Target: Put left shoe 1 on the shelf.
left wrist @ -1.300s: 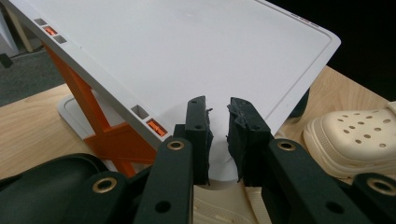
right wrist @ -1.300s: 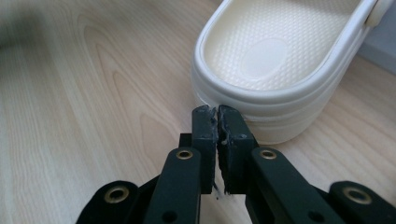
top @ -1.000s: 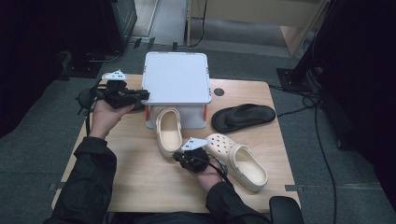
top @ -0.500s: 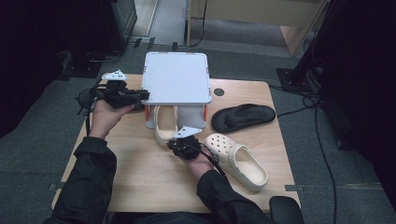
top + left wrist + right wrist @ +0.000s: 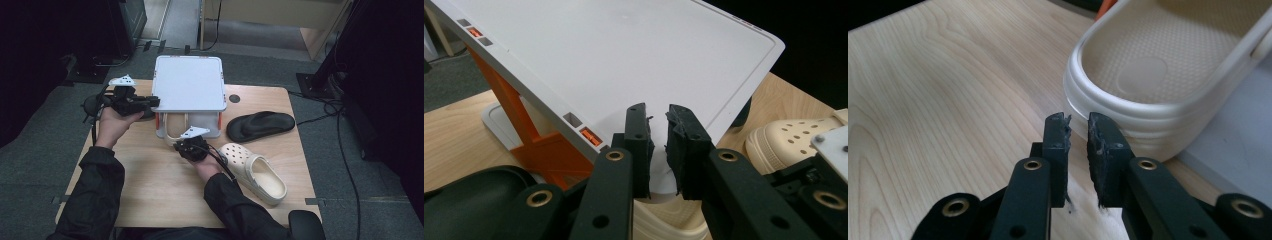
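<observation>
A white storage box with orange latches stands at the table's back middle. Its lid is tilted up, and my left gripper is shut on the lid's left edge. A cream clog lies partly inside the box under the lid, with its heel sticking out. My right gripper is shut and empty, and its tips sit against that clog's heel. A second cream clog lies on the table at the right front.
A black sandal lies right of the box. A dark rounded object sits by the box's left side under my left gripper. The wooden table has a small round hole near the back. Cables run over the floor at the right.
The right gripper has moved forward toward the box, and the cream clog has slid with it from the open table to partly under the raised lid. The left gripper has barely moved.
</observation>
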`<state>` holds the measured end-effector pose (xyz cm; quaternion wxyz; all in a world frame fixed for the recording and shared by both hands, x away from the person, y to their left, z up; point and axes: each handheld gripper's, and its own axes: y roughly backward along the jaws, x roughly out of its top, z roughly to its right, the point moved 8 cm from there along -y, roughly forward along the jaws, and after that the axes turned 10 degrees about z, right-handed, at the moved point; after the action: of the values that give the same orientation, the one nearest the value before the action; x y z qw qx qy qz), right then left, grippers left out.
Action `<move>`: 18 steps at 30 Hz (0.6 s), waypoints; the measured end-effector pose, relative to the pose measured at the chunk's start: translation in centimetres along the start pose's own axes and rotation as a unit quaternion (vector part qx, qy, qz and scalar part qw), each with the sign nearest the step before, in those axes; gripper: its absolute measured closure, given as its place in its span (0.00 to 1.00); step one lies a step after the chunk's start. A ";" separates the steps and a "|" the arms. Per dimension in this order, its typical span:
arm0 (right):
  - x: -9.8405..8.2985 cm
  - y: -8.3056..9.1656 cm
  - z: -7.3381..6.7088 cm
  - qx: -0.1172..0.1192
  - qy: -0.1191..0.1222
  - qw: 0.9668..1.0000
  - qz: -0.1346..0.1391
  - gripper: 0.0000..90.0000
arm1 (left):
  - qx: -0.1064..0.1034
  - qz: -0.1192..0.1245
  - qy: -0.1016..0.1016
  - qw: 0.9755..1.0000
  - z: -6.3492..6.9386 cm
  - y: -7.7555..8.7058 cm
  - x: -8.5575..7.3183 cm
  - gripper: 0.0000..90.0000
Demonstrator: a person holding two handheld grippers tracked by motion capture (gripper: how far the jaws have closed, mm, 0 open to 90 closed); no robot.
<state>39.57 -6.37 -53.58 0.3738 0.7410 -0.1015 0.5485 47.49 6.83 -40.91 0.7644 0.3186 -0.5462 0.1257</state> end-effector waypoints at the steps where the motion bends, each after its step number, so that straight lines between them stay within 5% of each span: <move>1: 0.0 0.0 0.0 0.000 0.000 1.000 0.000 0.87 | 0.000 0.000 0.000 1.000 0.0 0.0 0.0 0.89; 18: 1.1 -2.0 1.2 0.001 -0.005 1.000 0.004 0.82 | 0.001 0.001 0.003 1.000 0.0 0.0 0.0 0.88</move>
<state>41.99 -5.53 -53.65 0.3700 0.7439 -0.1057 0.5464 47.48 6.82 -40.91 0.7655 0.3183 -0.5444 0.1277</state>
